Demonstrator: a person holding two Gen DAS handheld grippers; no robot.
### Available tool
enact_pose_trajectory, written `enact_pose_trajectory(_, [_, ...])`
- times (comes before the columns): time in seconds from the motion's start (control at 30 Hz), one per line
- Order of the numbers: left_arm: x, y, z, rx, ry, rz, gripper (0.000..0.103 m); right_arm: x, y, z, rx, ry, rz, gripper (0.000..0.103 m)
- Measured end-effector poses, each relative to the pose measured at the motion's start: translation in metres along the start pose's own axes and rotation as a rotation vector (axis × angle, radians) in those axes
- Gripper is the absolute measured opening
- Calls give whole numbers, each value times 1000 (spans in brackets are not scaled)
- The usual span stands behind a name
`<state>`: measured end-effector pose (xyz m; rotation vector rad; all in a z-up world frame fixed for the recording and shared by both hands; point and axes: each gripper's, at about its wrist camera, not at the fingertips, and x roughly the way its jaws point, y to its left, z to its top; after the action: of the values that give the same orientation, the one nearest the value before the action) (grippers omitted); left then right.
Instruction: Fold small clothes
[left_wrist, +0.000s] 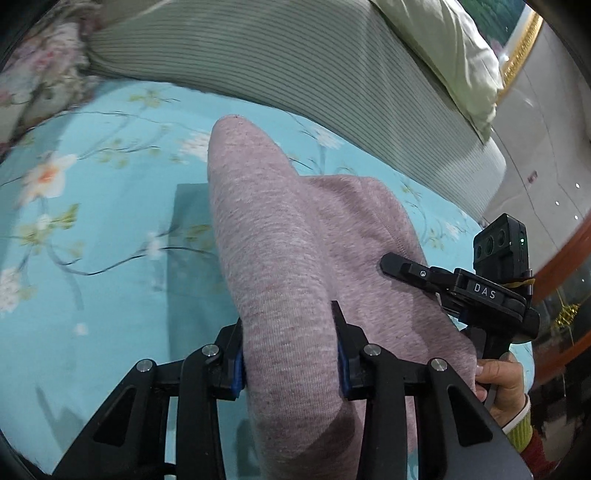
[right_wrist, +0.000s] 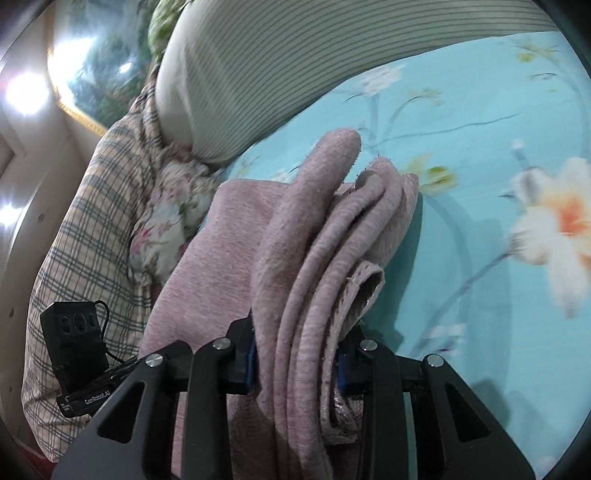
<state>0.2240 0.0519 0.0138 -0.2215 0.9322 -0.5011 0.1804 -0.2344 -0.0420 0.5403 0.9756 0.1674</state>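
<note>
From the left wrist, we see our left tool (left_wrist: 290, 354) clamped on a thick fold of the pink garment (left_wrist: 280, 236), which rises ahead of it over the blue flowered bedsheet (left_wrist: 92, 229). The right tool (left_wrist: 402, 267) lies just right. From the right wrist, our right tool (right_wrist: 295, 358) grips several bunched layers of the garment (right_wrist: 321, 236) above the bedsheet (right_wrist: 480, 155).

Both grippers are black, with blue pads (left_wrist: 239, 373) and round silver screws (left_wrist: 372, 349). The right gripper (left_wrist: 458, 288) reads "DAS". The hand (left_wrist: 498, 376) wears a green-and-white cuff (left_wrist: 519, 424) over red
</note>
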Motion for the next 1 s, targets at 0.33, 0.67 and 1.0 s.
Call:
enact_pose_trajectory(0.33, [26,32,-27,-52,50,51,46,23,-22,-16,14,52,-73,35])
enact_pose_trajectory(0.67, [-3,28,-43,-25,43,79,57,-12,-14,-24,27,7,-132,46])
enact_pose_trajectory(1.0, [-67,14,-123,119,15,129,57,-77,33,-94,-98,2,-91,46])
